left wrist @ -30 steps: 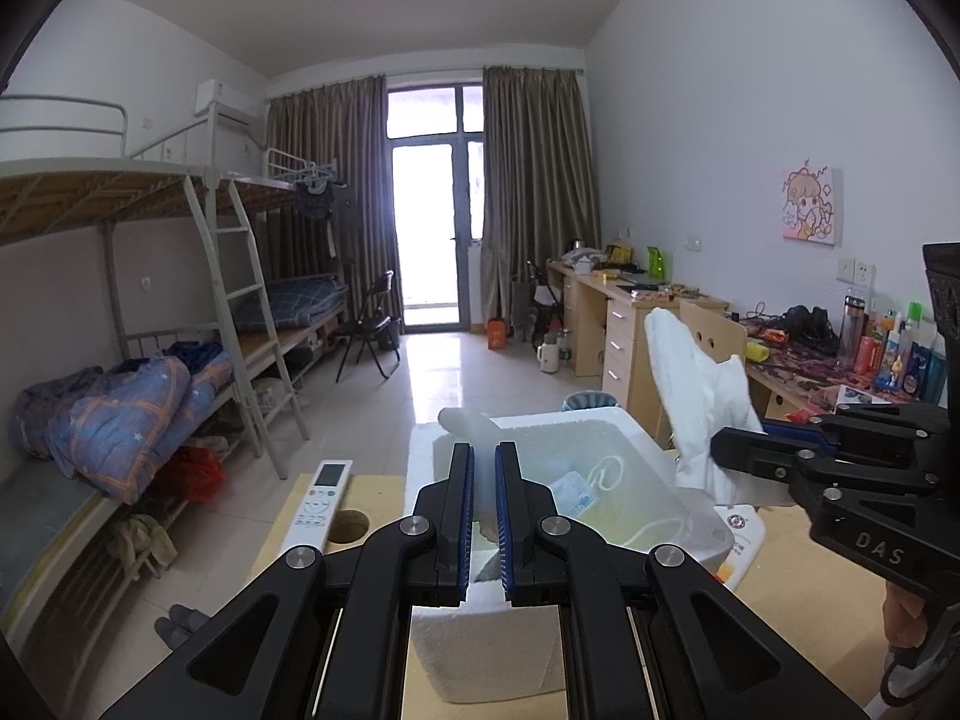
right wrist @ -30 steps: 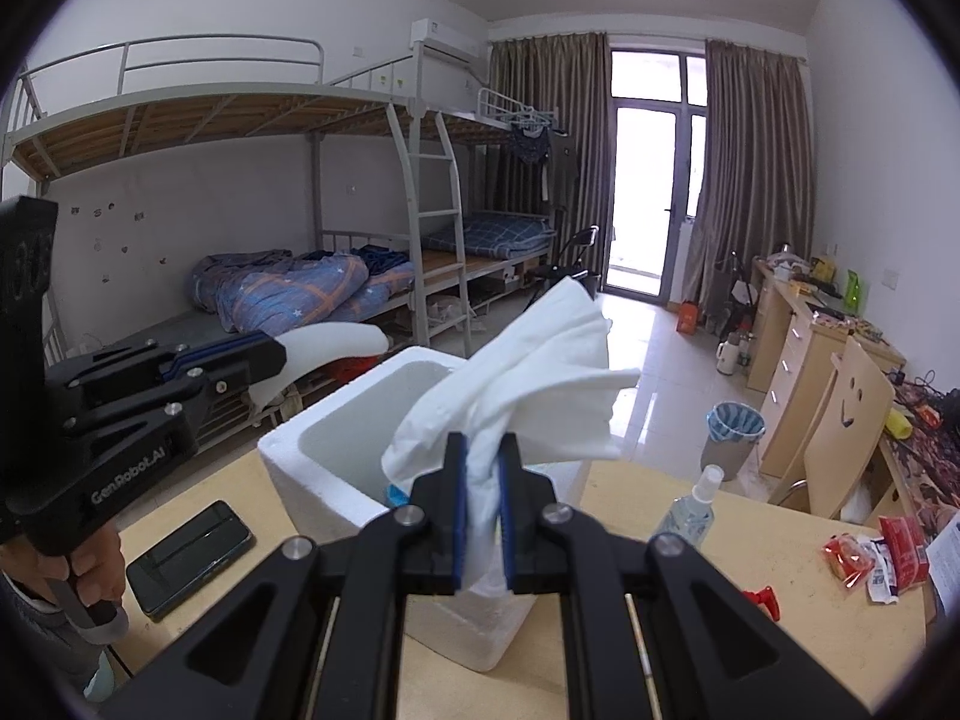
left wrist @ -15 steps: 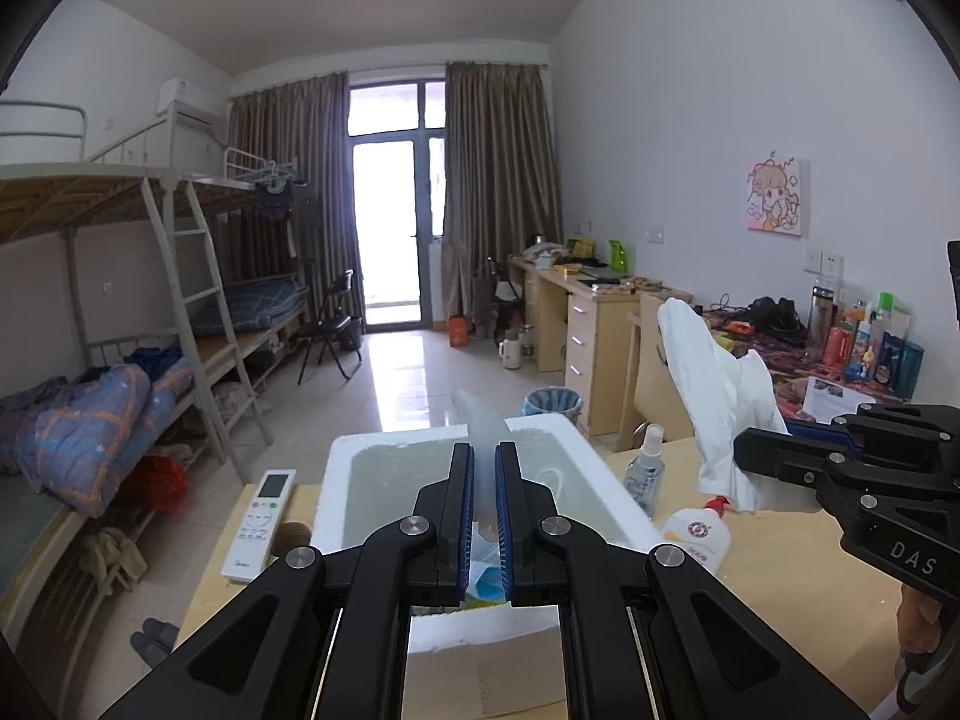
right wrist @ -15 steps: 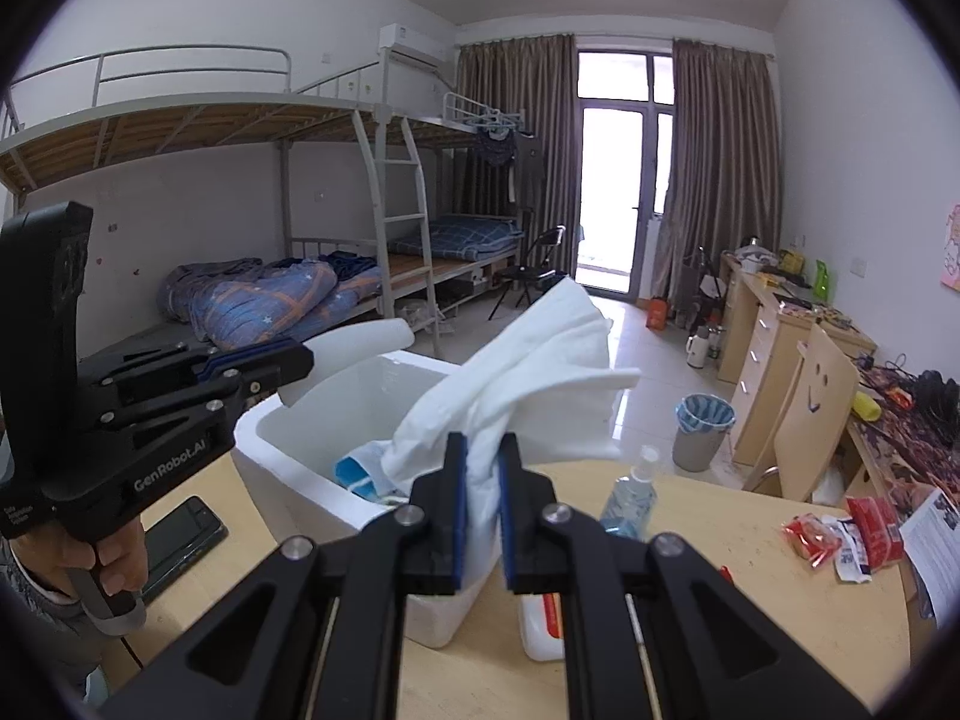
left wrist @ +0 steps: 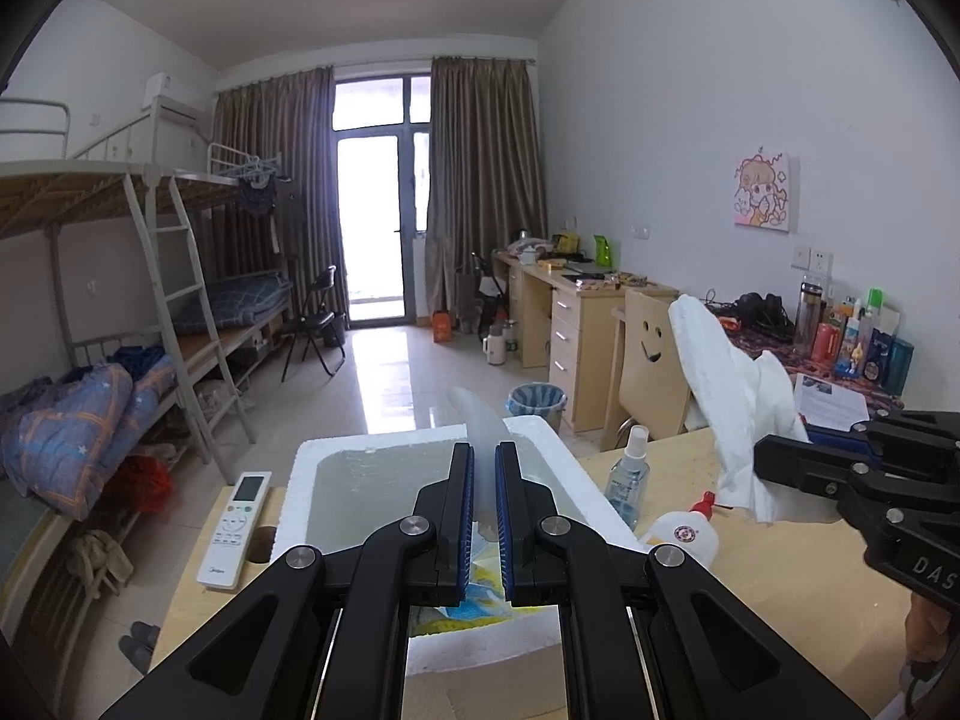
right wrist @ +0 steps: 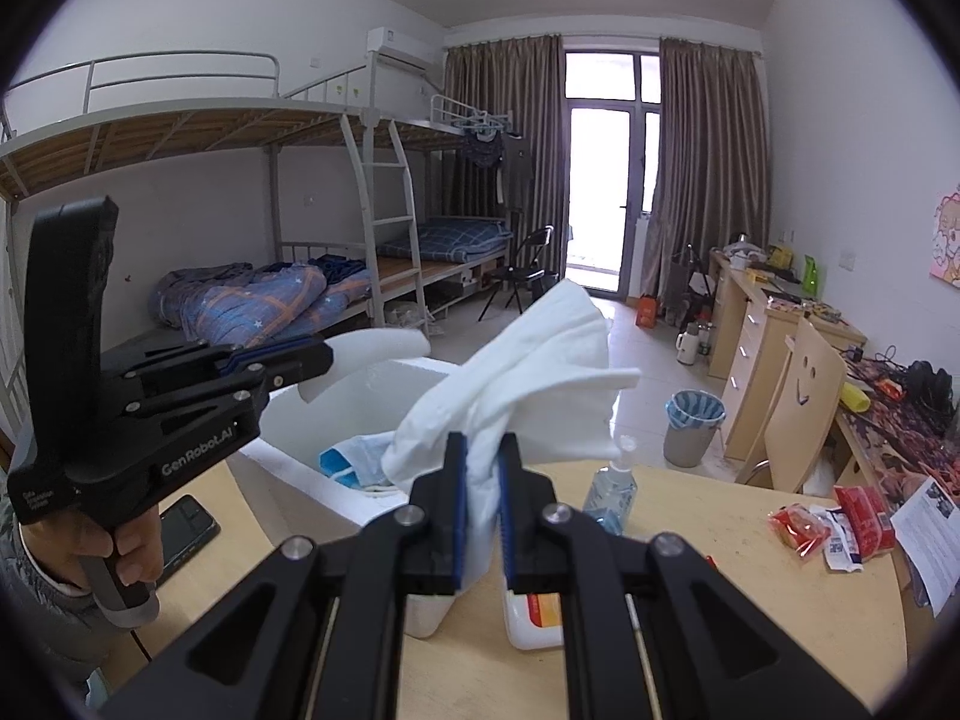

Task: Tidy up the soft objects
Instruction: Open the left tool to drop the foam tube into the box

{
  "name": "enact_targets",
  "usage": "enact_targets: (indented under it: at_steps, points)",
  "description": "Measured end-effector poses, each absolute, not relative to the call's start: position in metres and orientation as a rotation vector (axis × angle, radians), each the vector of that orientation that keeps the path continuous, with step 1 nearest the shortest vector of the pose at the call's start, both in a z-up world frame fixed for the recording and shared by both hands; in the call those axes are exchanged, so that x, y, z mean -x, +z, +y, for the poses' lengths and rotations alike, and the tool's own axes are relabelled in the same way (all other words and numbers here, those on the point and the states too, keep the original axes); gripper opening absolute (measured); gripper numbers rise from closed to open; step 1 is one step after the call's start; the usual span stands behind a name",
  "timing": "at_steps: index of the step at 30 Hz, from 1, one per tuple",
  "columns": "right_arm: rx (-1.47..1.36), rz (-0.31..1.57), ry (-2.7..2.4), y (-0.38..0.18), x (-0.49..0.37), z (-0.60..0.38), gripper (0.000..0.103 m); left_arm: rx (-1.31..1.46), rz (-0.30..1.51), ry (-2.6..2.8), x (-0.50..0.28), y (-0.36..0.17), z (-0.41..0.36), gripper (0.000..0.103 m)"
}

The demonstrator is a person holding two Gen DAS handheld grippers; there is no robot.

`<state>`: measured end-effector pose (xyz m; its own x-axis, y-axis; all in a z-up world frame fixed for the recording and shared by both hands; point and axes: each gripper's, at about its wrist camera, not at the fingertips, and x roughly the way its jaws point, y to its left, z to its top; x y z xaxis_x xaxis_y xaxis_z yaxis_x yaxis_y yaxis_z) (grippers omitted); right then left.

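Observation:
A white foam box (left wrist: pixel 384 444) stands on the wooden table, with a blue face mask (right wrist: pixel 348 459) and some coloured items inside. My left gripper (left wrist: pixel 485 480) is shut on a thin translucent white sheet (left wrist: pixel 474 420) that sticks up above the box. From the right wrist view, that left gripper (right wrist: pixel 324 360) hovers over the far left rim of the box (right wrist: pixel 300 480). My right gripper (right wrist: pixel 482 462) is shut on a crumpled white cloth (right wrist: pixel 540 372), held up beside the box's right side. In the left wrist view, the right gripper (left wrist: pixel 774 459) and its cloth (left wrist: pixel 726 384) are at the right.
A clear spray bottle (right wrist: pixel 612 486) and a white bottle with a red cap (left wrist: pixel 684 534) stand right of the box. A remote control (left wrist: pixel 237 522) and a dark phone (right wrist: pixel 183 525) lie left of it. Snack packets (right wrist: pixel 828 525) lie at the far right of the table.
Both grippers have drifted sideways while keeping their hold. The right one, with the cloth, now sits further right of the box, nearer the spray bottle. The box looks more centred under the left gripper.

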<state>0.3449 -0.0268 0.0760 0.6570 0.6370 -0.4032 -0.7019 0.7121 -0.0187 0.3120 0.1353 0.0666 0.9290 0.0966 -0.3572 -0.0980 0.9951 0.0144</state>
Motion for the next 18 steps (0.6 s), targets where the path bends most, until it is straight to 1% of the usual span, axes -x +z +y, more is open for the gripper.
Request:
enact_targets:
  at_steps: [9,10,11,12,13,14,15,16,18]
  points:
    - [0.181,0.391,0.753,0.075,-0.346,-0.029,0.012,0.008,0.405,0.096,-0.324,0.056,0.139,0.008]
    - [0.182,0.391,0.754,0.075,-0.345,-0.028,0.012,0.010,0.406,0.098,-0.323,0.056,0.140,0.013]
    - [0.182,0.390,0.755,0.075,-0.345,-0.028,0.012,0.017,0.406,0.107,-0.323,0.056,0.142,0.016]
    - [0.184,0.389,0.755,0.076,-0.344,-0.027,0.012,0.020,0.405,0.116,-0.322,0.056,0.144,0.028]
    - [0.182,0.390,0.756,0.076,-0.345,-0.028,0.012,0.024,0.404,0.121,-0.322,0.056,0.145,0.052]
    - [0.181,0.390,0.757,0.076,-0.346,-0.028,0.012,0.028,0.402,0.130,-0.321,0.057,0.147,0.066]
    - [0.181,0.389,0.758,0.076,-0.345,-0.027,0.012,0.031,0.400,0.142,-0.320,0.058,0.149,0.086]
    - [0.183,0.389,0.758,0.076,-0.345,-0.027,0.012,0.037,0.393,0.155,-0.319,0.058,0.150,0.095]
    - [0.182,0.390,0.757,0.076,-0.346,-0.027,0.012,0.056,0.360,0.178,-0.313,0.061,0.153,0.102]
